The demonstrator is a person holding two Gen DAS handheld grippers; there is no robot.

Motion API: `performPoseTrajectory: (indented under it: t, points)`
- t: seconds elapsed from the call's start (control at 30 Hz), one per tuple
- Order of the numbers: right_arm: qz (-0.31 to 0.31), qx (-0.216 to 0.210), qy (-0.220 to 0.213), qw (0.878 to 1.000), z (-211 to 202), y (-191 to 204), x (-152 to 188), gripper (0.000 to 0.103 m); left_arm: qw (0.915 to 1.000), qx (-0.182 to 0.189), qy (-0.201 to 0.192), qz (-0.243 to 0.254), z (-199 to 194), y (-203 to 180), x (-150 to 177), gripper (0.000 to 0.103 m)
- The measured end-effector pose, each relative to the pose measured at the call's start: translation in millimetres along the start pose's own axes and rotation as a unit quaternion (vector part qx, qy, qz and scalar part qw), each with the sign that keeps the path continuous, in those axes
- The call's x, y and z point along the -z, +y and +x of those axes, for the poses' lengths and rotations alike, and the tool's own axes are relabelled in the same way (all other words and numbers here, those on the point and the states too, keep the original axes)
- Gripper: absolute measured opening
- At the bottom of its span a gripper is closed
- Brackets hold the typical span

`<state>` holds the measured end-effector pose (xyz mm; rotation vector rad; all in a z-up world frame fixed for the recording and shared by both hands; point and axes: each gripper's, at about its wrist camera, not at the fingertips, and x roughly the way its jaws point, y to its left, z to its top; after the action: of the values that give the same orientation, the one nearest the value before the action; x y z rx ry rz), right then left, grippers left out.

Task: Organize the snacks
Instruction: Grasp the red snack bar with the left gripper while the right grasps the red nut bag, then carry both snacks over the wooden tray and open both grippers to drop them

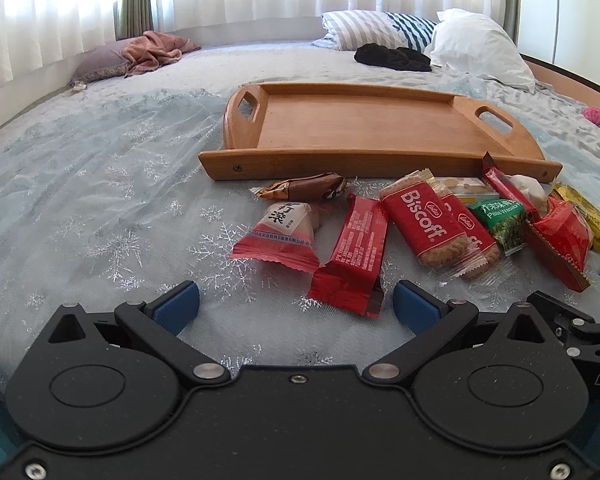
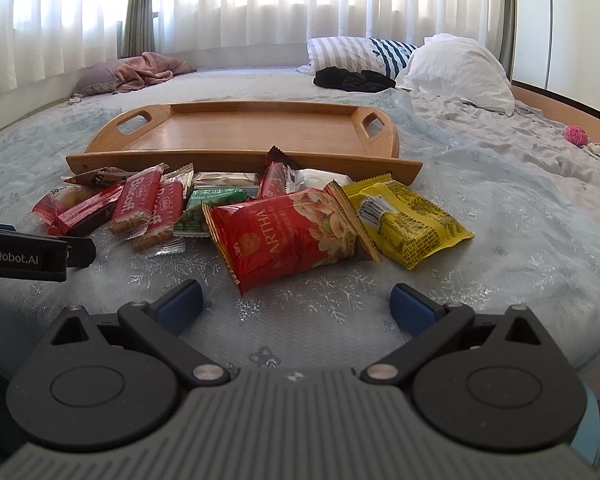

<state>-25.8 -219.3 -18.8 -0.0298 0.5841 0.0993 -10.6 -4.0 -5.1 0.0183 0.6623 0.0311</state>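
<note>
Both tongs stand spread wide and empty, low over the bed [image 1: 100, 184]. The left tongs [image 1: 296, 300] face a flat red packet [image 1: 350, 254] lying just ahead between the pads, which suggests it is the first pick. The right tongs [image 2: 296, 300] face a large red nut bag [image 2: 292, 236], with a yellow packet [image 2: 408, 220] beside it on the right. The snacks lie loose in a heap, some overlapping, directly before the wooden tray [image 1: 364, 160], which holds nothing. In my judgement the tray sits just beyond the heap to receive each item in a short forward carry; sorting has not begun.
</note>
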Motion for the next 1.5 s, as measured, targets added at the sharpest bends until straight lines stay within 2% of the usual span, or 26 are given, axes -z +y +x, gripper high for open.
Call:
performPoseTrajectory:
  t: [0.17,0.2,0.27,0.3,0.33,0.4,0.53,0.7,0.9,1.07,1.37,1.4,1.5]
  points:
    - [0.007,-0.012,-0.017,1.000,-6,-5,-5,0.103,1.0000,0.001,-0.004,-0.001,-4,3,-3,0.102]
    - [0.008,-0.016,-0.026,0.999,-9,-6,-6,0.103,1.0000,0.002,-0.007,0.003,-6,4,-5,0.099]
    - [0.011,-0.020,-0.051,0.998,-13,-9,-8,0.103,0.9995,0.001,-0.029,0.012,-14,4,-9,0.081]
    - [0.013,-0.021,-0.062,0.998,-15,-12,-10,0.103,0.9989,0.006,-0.041,0.022,-19,3,-11,0.065]
    - [0.016,-0.022,-0.072,0.997,-17,-15,-13,0.103,0.9984,0.009,-0.047,0.030,-23,1,-14,0.054]
    - [0.025,-0.021,-0.082,0.996,-17,-19,-18,0.103,0.9968,0.026,-0.064,0.040,-32,-2,-19,0.048]
    - [0.044,-0.038,-0.079,0.995,-10,-30,-27,0.100,0.9930,0.069,-0.081,0.052,-38,-9,-28,0.050]
    - [0.034,-0.039,-0.073,0.996,-2,-30,-30,0.090,0.9962,0.073,-0.033,0.033,-16,-11,-31,0.049]
    - [0.013,-0.051,-0.070,0.996,2,-23,-29,0.083,0.9961,0.078,-0.025,0.033,-6,-11,-29,0.046]
    - [0.008,-0.057,-0.062,0.996,6,-18,-27,0.082,0.9948,0.101,0.011,-0.001,3,-4,-26,0.031]
    - [-0.008,-0.058,-0.063,0.996,5,-17,-24,0.082,0.9948,0.101,0.011,-0.003,2,0,-23,0.030]
    - [-0.011,-0.058,-0.063,0.996,5,-17,-24,0.083,0.9947,0.102,0.010,-0.002,1,0,-23,0.025]
    - [-0.025,-0.063,-0.059,0.996,5,-13,-24,0.085,0.9939,0.109,0.011,-0.007,-1,-1,-25,0.024]
